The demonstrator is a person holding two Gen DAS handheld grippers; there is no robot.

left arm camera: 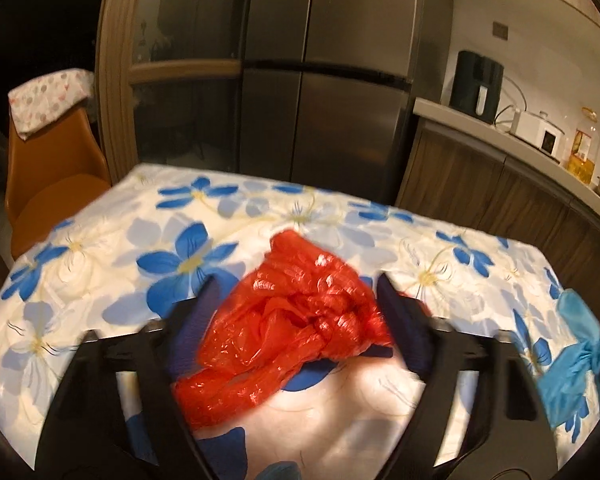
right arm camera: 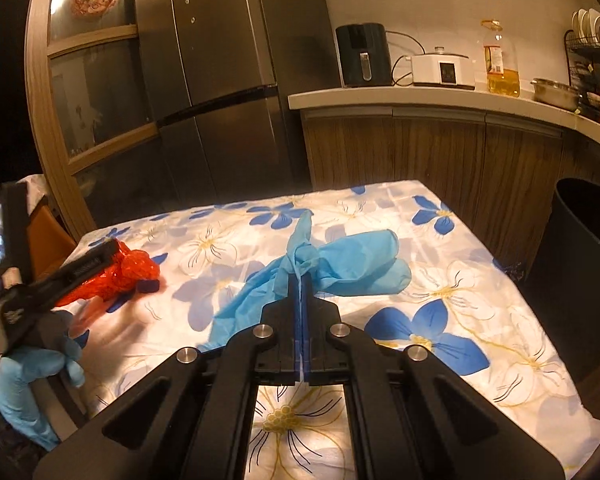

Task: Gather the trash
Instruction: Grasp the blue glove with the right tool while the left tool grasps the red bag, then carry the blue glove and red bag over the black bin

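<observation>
1. Red plastic bag (left arm camera: 296, 320): crumpled, glossy, translucent; lies on the table (left arm camera: 100, 248) between the left tongs (left arm camera: 296, 300), jaws partly open either side; pad contact unclear in the blur.
2. Blue glove bundle (right arm camera: 340, 268): knotted, limp, fingers splayed; pinched at the knot by the right tongs (right arm camera: 300, 284), jaws fully closed on it.
3. Both items sit mid-table, well apart; floral cloth around them bare to the far edge.
4. Black bin (right arm camera: 580, 264) stands beyond the table's right edge.
5. Gloved hand (right arm camera: 40, 360) grips the left tool.
</observation>
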